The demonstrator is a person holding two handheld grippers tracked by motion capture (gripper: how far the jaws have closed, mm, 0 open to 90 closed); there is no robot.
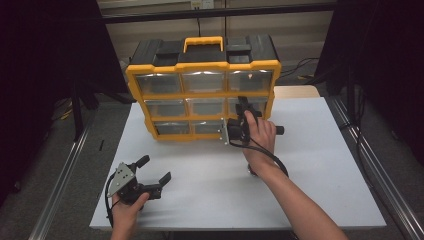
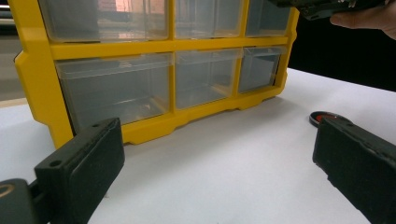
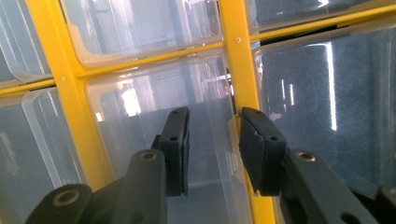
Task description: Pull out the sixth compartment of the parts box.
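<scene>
A yellow and black organizer with clear drawers in three rows stands at the back of the white table. My right gripper is up against its front at the middle row's right side. In the right gripper view its jaws stand partly apart around a clear drawer's edge beside a yellow upright; I cannot see them pressing on it. My left gripper rests low near the table's front left, wide open and holding nothing, pointed at the organizer's bottom row.
A small round black and red object lies on the table right of centre, close to the right forearm. Metal rails run along both sides of the table. A black carry top with a yellow handle caps the organizer.
</scene>
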